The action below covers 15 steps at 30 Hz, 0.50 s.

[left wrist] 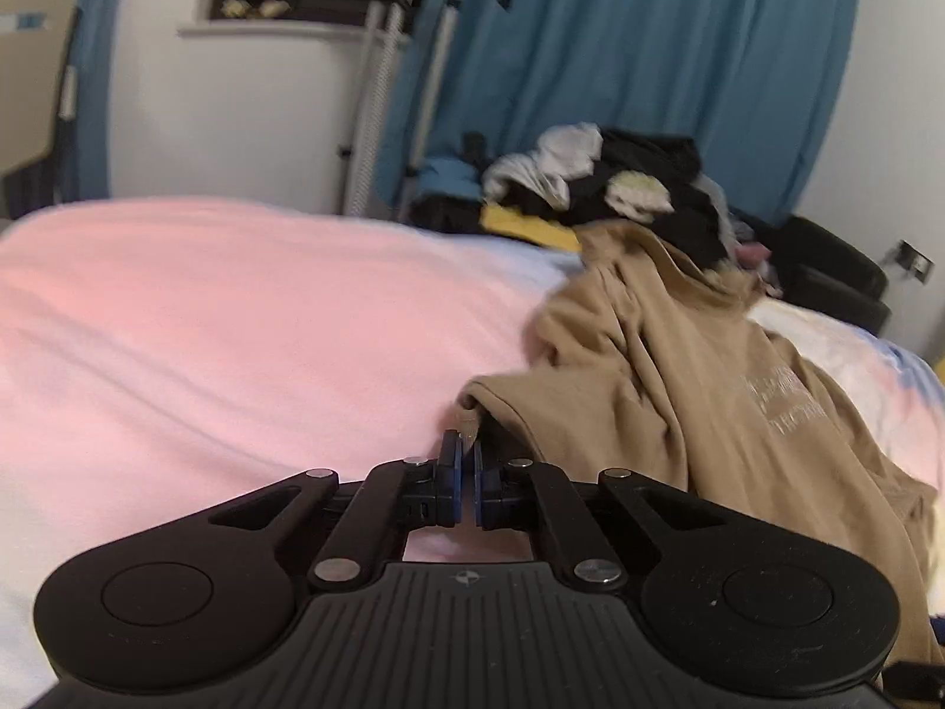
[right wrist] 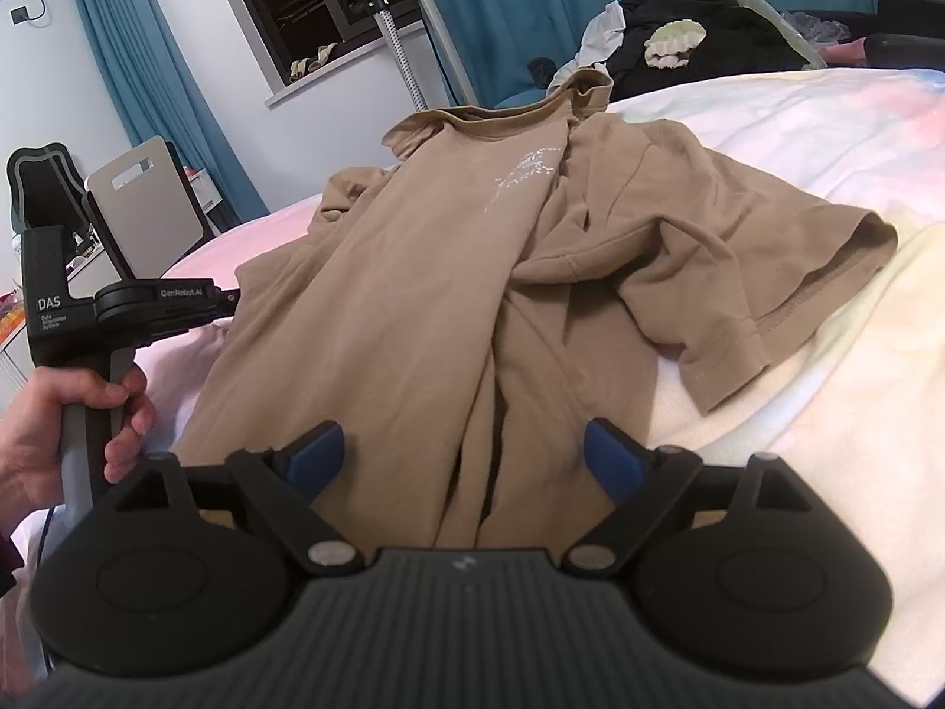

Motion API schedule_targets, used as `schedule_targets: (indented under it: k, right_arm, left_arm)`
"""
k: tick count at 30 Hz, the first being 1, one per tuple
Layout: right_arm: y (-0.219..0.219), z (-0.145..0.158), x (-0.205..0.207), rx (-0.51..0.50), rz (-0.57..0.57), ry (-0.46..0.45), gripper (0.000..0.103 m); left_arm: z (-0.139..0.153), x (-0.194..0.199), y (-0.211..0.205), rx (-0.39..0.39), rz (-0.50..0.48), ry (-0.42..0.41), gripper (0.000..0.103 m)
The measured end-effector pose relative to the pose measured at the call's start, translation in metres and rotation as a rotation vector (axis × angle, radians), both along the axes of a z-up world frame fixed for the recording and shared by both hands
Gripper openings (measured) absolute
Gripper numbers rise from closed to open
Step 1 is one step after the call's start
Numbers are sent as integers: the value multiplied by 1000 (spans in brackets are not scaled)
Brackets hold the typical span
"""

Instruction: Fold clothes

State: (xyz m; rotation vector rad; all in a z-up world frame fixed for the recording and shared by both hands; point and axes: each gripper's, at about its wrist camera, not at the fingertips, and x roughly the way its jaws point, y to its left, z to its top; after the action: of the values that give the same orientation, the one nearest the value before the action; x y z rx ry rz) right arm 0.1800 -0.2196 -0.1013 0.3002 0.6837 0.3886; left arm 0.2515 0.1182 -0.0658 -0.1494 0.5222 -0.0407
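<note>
Right wrist view shows your right gripper with its blue pads spread wide, hovering over the near part of the tan T-shirt and gripping nothing. The shirt lies crumpled on the pale pink bed cover, collar toward the far side, one short sleeve flung out to the right, deep creases running down the middle.

From the left wrist camera, your left gripper has its pads drawn almost together just at the shirt's left edge. Cloth may be pinched there — I cannot tell, because the fabric's edge sits right at the tips and the frame is blurred.

My reading is that you are spreading the shirt flat before any fold. To do that well:
- Bring the right pads down on a single layer at the hem, not on the bunched ridge between them.
- Take hold at a corner opposite the left gripper, so the two pull against each other.
- Draw outward low and level — lifting would drag the creases along.
- Keep clear of the heap of dark clothes beyond the collar.

The loose sleeve will likely need its own tug afterwards.
</note>
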Motion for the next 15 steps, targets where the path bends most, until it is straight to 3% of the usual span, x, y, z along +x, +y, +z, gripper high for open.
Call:
schedule_targets:
  k: [8,10,12,15]
  right_arm:
    - [-2,0,-1,3,-3,0,89]
    - [-2,0,-1,3,-4,0,89]
    - [-2,1,0,4,-3,1,89]
    - [-3,0,1,1,0,3,89]
  left_arm:
    - [63,-42,-10,242,183,-241,4]
    - [65,-48,-16,365,228,-259,4]
    - [55,-47,-19,445,256,-199,4]
    - [24,-38,-4,405,267,-18,4]
